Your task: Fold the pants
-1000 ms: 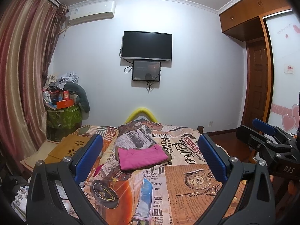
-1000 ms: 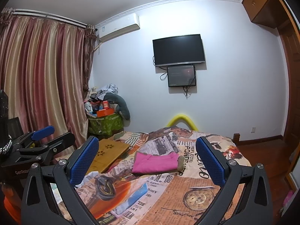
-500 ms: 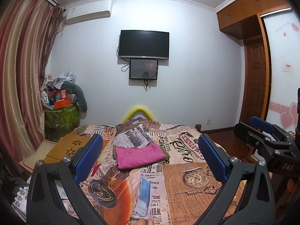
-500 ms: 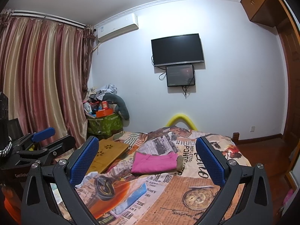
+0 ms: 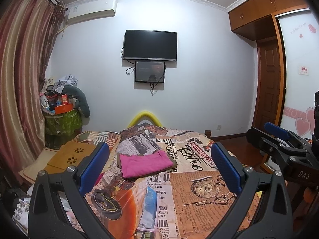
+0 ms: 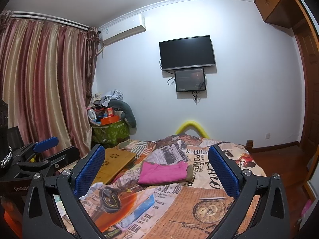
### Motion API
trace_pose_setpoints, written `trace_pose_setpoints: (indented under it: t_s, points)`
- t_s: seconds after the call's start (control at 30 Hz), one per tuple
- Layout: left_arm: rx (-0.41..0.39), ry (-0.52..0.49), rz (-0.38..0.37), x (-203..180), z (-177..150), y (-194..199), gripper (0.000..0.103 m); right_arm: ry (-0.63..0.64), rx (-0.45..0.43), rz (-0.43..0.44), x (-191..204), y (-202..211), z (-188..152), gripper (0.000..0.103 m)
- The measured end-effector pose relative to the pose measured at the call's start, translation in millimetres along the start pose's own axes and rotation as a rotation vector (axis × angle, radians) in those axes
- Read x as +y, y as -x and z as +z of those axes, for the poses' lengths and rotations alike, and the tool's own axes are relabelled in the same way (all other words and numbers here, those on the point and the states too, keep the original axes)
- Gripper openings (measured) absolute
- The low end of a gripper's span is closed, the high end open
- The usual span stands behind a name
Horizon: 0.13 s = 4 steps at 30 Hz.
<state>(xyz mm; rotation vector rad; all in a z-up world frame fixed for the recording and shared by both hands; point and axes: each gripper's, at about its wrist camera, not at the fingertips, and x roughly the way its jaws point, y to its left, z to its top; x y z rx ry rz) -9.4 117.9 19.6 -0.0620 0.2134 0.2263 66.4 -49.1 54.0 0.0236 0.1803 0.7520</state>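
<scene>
Pink pants [image 5: 144,164] lie folded into a flat rectangle on a brownish garment in the middle of the bed [image 5: 179,189]; they also show in the right wrist view [image 6: 162,172]. My left gripper [image 5: 159,165] is open and empty, held above the near part of the bed, well short of the pants. My right gripper [image 6: 156,169] is open and empty, likewise raised and apart from them. The right gripper shows at the right edge of the left wrist view [image 5: 279,139], and the left gripper shows at the left edge of the right wrist view [image 6: 45,151].
The bed has a newspaper-print cover. A wooden lap tray [image 5: 70,156] lies at its left side. A green box piled with clutter [image 5: 62,119] stands by the curtain [image 5: 22,91]. A TV [image 5: 150,45] hangs on the far wall. A wardrobe and door [image 5: 269,91] are at right.
Both grippers have drifted slightly, so the room shifts a little in view. The pants have not moved and both grippers stay open.
</scene>
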Motion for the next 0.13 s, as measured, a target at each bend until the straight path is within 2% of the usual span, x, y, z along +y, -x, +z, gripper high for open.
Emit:
trace_pose_setpoints:
  t_s: [0.13]
  points:
    - [-0.002, 0.002, 0.005, 2.7, 0.8, -0.8, 0.103, -0.003, 0.001, -0.003, -0.7, 0.6, -0.5, 0.103]
